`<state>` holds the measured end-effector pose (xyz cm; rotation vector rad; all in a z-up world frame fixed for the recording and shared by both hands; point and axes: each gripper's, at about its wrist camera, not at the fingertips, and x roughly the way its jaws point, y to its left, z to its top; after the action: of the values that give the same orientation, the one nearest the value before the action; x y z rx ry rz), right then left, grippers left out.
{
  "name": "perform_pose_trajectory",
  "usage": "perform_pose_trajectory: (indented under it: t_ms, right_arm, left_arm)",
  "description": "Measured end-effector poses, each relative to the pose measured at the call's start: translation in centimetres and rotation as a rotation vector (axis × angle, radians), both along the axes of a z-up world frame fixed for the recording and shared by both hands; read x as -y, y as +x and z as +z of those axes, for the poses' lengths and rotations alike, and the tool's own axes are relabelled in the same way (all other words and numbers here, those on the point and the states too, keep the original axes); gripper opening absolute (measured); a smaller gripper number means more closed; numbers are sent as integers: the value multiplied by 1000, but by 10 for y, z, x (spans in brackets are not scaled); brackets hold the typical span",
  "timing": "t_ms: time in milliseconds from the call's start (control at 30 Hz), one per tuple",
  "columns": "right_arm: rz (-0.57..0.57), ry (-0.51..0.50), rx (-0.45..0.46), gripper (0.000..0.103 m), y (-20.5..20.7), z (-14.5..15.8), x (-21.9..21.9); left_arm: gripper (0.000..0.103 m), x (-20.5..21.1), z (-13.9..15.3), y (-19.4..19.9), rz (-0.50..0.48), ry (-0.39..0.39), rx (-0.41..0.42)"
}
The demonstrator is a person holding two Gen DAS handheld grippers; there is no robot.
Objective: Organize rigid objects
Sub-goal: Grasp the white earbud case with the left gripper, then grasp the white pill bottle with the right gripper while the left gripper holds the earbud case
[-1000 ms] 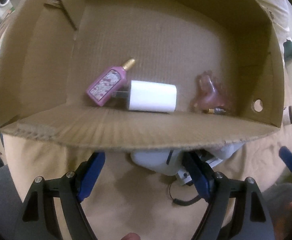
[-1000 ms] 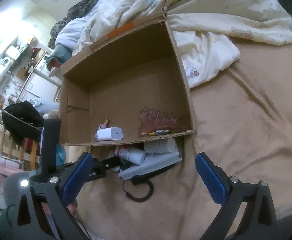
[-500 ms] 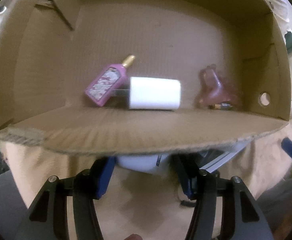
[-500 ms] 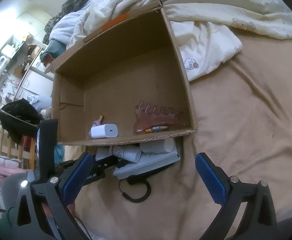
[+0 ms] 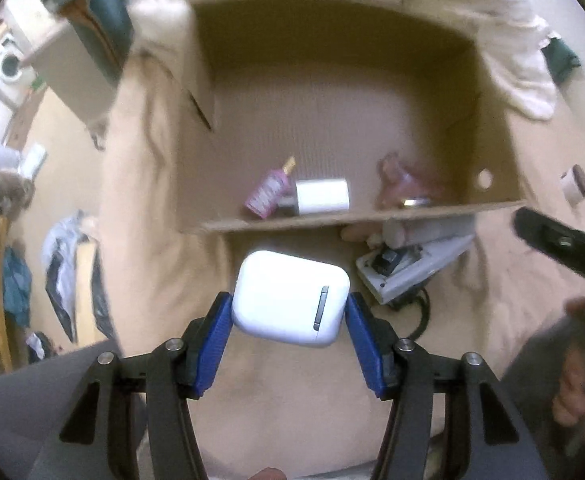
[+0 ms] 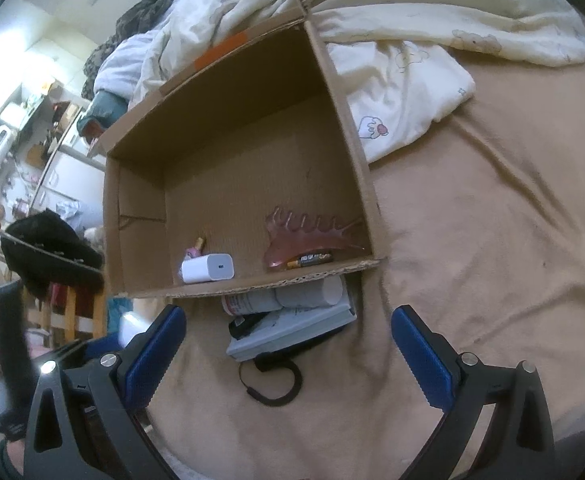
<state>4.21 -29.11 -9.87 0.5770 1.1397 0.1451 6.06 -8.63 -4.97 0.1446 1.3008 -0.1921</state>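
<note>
My left gripper (image 5: 288,312) is shut on a white earbud case (image 5: 288,300) and holds it above the bed, in front of the cardboard box (image 5: 504,168). In the box lie a pink perfume bottle (image 5: 266,190), a white charger (image 5: 322,196), a pink hair claw (image 5: 404,180) and a battery (image 5: 416,201). My right gripper (image 6: 288,344) is open and empty above a white flat device (image 6: 292,328), two tubes (image 6: 280,300) and a black cord (image 6: 272,380) by the box's front wall (image 6: 252,282).
The tan bed sheet (image 6: 492,240) spreads to the right. A cream duvet (image 6: 412,20) is piled behind the box. A chair with dark clothes (image 6: 48,248) stands at the left. A small roll (image 5: 574,180) lies right of the box.
My left gripper has closed on the white earbud case and lifted it up and back from the box's front wall. The right gripper has stayed nearly still.
</note>
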Motion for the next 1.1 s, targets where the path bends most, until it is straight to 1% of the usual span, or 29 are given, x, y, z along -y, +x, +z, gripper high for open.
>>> perform_pose_trajectory:
  t_ms: [100, 167, 233, 267, 333, 433, 467, 500, 533, 567, 600, 633, 700, 867, 1000, 1100]
  right_arm:
    - [-22, 52, -41, 103, -1, -6, 5]
    - [-34, 83, -56, 103, -2, -9, 7]
    - [-37, 71, -54, 103, -3, -9, 7]
    - [-31, 49, -53, 103, -2, -8, 4]
    - [-10, 15, -53, 103, -1, -8, -1]
    - [19, -27, -61, 102, 2, -11, -8]
    - [18, -31, -60, 99, 4, -12, -8]
    - [15, -19, -66, 91, 6, -14, -6]
    - [9, 2, -80, 82, 9, -18, -2]
    - [1, 20, -101, 78, 12, -23, 0]
    - [-6, 25, -120, 69, 14, -28, 2]
    - [-7, 23, -133, 59, 17, -32, 3]
    - [4, 9, -150, 51, 23, -39, 1]
    - [45, -71, -149, 51, 38, -45, -9]
    - [56, -56, -160, 51, 44, -54, -12]
    - [71, -66, -146, 50, 42, -52, -14]
  left_arm:
    - [54, -8, 22, 0, -1, 2, 67]
    - [54, -20, 39, 3, 2, 10, 108]
    - [54, -31, 50, 5, 3, 22, 148]
    - [54, -38, 55, 6, 8, 27, 160]
    - [54, -49, 53, 13, 26, 13, 160]
    - [54, -59, 42, 15, 52, -21, 159]
    - [54, -59, 39, 16, 53, -20, 167]
    - [54, -61, 33, 16, 59, -16, 175]
    - [54, -63, 27, 16, 66, -21, 165]
    - [54, -62, 21, 17, 74, -36, 143]
    - [54, -61, 16, 17, 85, -66, 113]
    - [54, -62, 13, 18, 90, -91, 94]
    - [54, -61, 12, 19, 90, -104, 90]
    - [54, -66, 19, 19, 107, -145, 105]
    - [54, -69, 17, 19, 113, -158, 79]
    - [54, -68, 14, 20, 111, -166, 58]
